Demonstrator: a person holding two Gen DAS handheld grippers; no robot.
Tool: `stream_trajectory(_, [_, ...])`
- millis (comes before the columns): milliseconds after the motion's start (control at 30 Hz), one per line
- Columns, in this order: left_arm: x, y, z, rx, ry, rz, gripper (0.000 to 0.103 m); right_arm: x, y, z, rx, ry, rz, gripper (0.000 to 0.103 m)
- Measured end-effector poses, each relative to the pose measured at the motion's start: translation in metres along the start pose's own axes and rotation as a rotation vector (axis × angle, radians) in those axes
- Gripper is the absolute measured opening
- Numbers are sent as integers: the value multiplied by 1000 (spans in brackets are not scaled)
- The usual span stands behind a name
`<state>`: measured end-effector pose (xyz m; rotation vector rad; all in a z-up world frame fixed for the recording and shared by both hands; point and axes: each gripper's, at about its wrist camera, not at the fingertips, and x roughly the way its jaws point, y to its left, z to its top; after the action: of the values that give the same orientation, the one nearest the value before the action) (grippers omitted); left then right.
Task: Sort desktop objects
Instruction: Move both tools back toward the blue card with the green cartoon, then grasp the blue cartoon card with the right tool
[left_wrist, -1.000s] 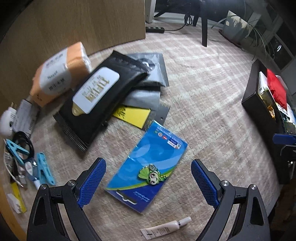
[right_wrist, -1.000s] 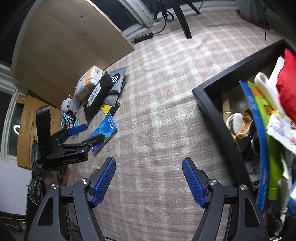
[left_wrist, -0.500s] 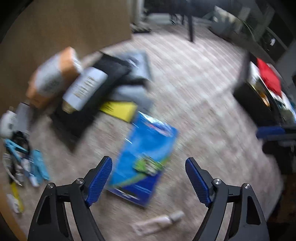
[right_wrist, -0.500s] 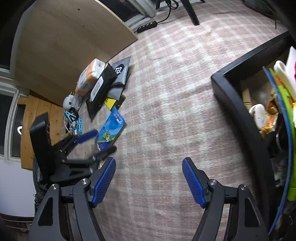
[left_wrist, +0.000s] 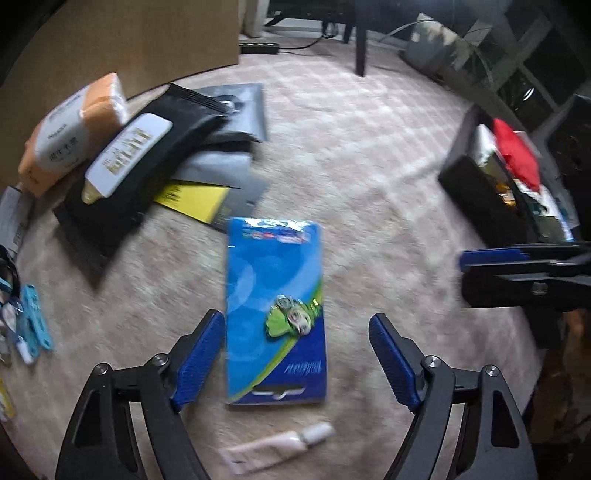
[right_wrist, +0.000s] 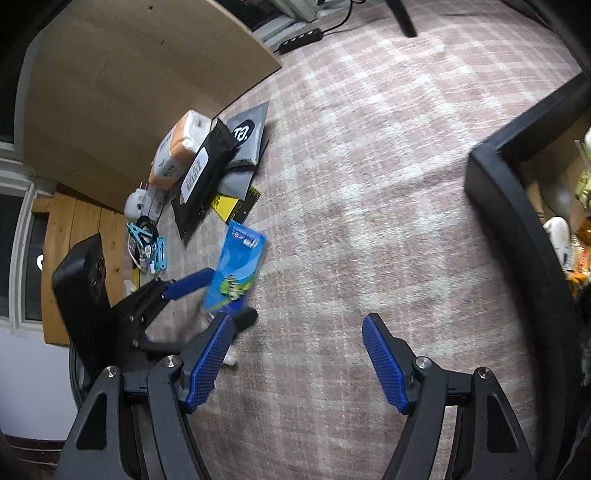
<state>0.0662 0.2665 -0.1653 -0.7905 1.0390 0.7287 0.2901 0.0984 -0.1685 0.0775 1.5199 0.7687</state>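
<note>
My left gripper (left_wrist: 295, 354) hangs over the blue card packet (left_wrist: 275, 314), which lies flat on the carpet, fingers spread wide either side of it. Next I must lower and pinch its edges. My right gripper (right_wrist: 295, 362) waits released near the black bin (right_wrist: 517, 206).

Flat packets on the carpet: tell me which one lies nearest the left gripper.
The blue card packet with the green cartoon pin: it lies alone, between the open fingers of the left gripper. The black wipes pack and yellow packet sit farther off in the pile.

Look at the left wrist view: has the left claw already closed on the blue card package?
No: the left claw is open, its fingers either side of the blue card package, which lies flat on the carpet.
</note>
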Motion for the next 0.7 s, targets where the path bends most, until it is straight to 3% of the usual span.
stream_trajectory(200, [0, -14, -6, -20, -26, 9, 76, 18, 6, 6, -29, 23, -8, 56])
stream_trajectory(333, [0, -18, -6, -46, -42, -19, 71, 31, 15, 15, -47, 30, -1, 52])
stream_trajectory(400, [0, -21, -7, -63, -53, -32, 70, 40, 19, 18, -56, 48, 2, 45])
stream_trajectory(500, [1, -25, -6, -80, -65, -49, 62, 51, 22, 17, -64, 67, 11, 39])
stream_trajectory(700, [-1, -23, -9, -168, -102, -60, 59, 47, 23, 14, -96, 51, -32, 32])
